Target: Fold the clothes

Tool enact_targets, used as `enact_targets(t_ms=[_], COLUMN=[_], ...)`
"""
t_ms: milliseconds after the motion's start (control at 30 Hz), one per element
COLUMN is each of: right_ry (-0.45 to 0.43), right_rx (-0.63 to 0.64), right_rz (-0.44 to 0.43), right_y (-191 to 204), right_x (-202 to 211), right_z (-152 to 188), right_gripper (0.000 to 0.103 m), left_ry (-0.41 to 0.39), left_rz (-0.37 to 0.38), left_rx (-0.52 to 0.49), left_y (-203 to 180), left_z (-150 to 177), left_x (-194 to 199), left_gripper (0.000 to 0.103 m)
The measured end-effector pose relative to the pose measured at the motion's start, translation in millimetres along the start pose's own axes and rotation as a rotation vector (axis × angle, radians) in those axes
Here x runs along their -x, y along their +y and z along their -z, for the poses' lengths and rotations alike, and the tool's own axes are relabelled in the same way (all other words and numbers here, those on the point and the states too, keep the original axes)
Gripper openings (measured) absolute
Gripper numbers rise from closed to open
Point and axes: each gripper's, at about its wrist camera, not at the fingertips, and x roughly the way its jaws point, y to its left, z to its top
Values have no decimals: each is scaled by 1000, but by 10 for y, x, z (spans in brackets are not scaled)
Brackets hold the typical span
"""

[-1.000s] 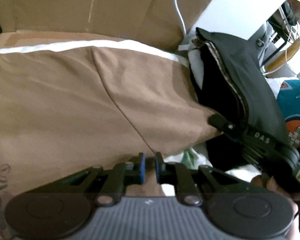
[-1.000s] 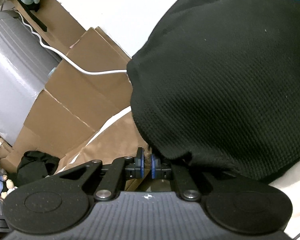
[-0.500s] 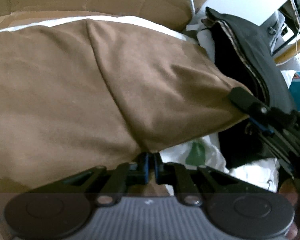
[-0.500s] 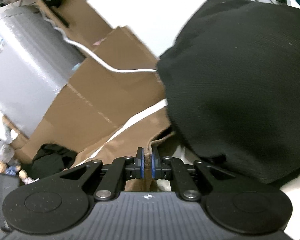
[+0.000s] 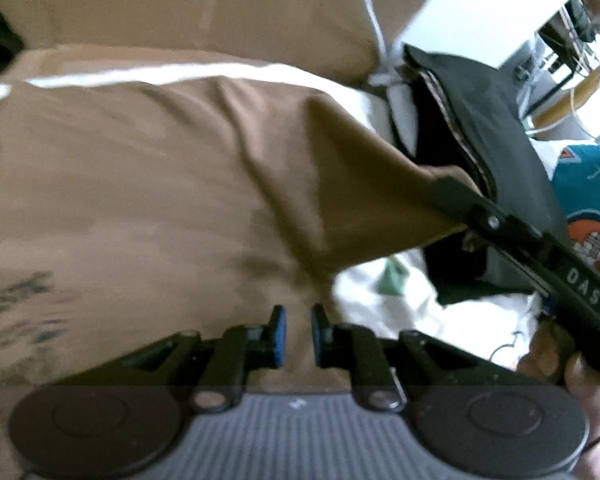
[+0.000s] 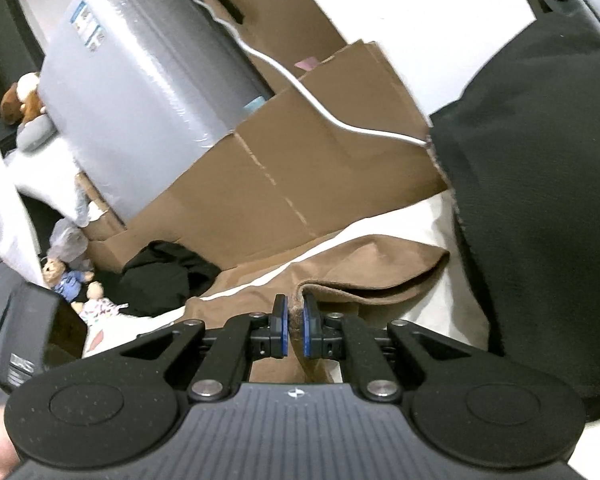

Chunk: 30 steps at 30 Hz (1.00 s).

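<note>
Across most of the left wrist view spreads the brown cotton T-shirt point(image 5: 140, 200), with a dark blurred print at lower left of frame and a raised fold running toward the right. Bottom centre, the left tool point(image 5: 298, 336) has its blue-padded jaws slightly apart; they have just been opening, and brown cloth lies below the gap, not pinched that I can tell. At right of that frame the right tool point(image 5: 452, 196) comes in diagonally and grips the shirt's lifted corner, with a hand point(image 5: 572, 376) at lower right holding it. In the right wrist view the same right tool point(image 6: 295, 326) is clamped on a bunched edge of the shirt at bottom centre, and the cloth runs back from there, centre to right. A white sheet point(image 6: 428, 220) shows under the shirt. A black knit garment point(image 6: 540, 180) fills the right side. Flattened brown cardboard point(image 6: 280, 160) stands behind, upper centre, with a white cable point(image 6: 300, 88) across it. A grey plastic-wrapped block point(image 6: 140, 80) is at upper left, small plush toys point(image 6: 72, 280) at lower left. A teal printed fabric point(image 5: 588, 184) sits at the right edge of the left view.
</note>
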Motion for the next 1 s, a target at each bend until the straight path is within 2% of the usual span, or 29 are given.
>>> enact_targets(t_ms=[100,233,400,433,500,533,567,667,733,833,1000], right_ry=[21,59,201,227,317,350,369,399,402,398,390], right_rx=[44,153,310,327,373,383,385,367,343,298,254], right_rz=[-33,-40,-64,-61,-49,-51,-55,-72,-70,-40,35], right_y=[113,317,569,592,657,670,677,652,599,440,178], right_x=[-3,-56,-223,-250,-338,-360,-363,-321,-276,-183,29], right_z=[33,158,435,466,555,570,568,494,424,305,89], right_gripper=[7,8,9,11,23,34,43,55,59,60,60], left_ry=[-26,-80,-110,-112,-112,-112,-112,-111,-111,-106,-75], left_rz=[-60,-138,-159,-156,-147,-142,-139,-110,-85,-57,-61], left_rx=[21,44,58,51,25,12,4,-35,-52,-73,-68], left_y=[156,285,244,197,72,10,-25,-216,-331,-478,-655], left_z=[-41,-121,-246,-278,-338,-368,-365,-434,-486,-537,-564], left_x=[252,592,675,650,553,504,472,260,99,-150,-553], left_gripper=[13,21,23,24,27,27,27,28,29,33,35])
